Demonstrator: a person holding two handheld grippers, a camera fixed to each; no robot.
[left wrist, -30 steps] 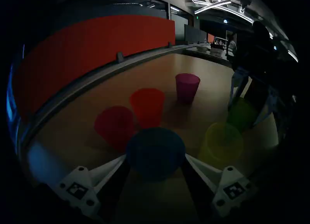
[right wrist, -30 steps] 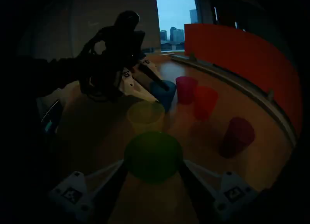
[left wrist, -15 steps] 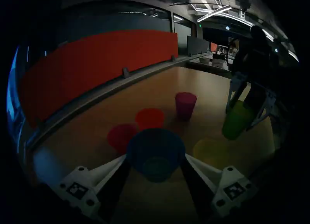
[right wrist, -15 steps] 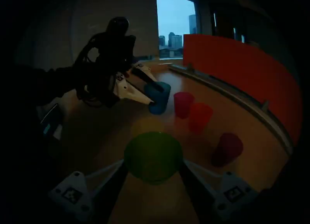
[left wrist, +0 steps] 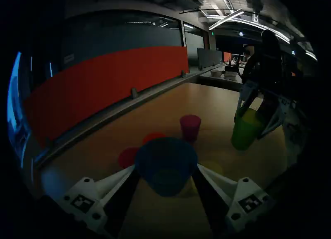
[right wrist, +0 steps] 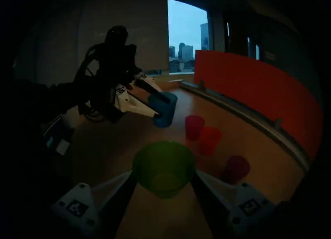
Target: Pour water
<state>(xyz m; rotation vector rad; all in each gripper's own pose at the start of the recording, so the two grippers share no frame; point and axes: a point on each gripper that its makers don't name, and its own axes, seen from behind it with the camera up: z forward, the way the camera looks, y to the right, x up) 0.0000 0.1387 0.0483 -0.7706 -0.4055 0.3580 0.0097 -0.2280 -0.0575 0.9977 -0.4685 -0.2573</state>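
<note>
Left gripper [left wrist: 165, 168] — fingers clamped on the two sides of a blue cup [left wrist: 165, 154], held upright above the worktop [left wrist: 186, 98].
Right gripper [right wrist: 163, 175] — clamped the same way on a green cup [right wrist: 163, 162], off the worktop and well apart from the blue cup.
Standing on the worktop: magenta cup [left wrist: 190, 127], orange cup [left wrist: 153, 137] and red cup [left wrist: 127, 157], in a loose row alongside a red partition [left wrist: 103, 82].
Cup contents: cannot tell, the light is too dim.

On the surface [right wrist: 227, 123], the far cup [right wrist: 194, 127] stands just behind the middle cup [right wrist: 209, 140], the near cup [right wrist: 236, 169] before it, the partition [right wrist: 256, 86] to its right.
</note>
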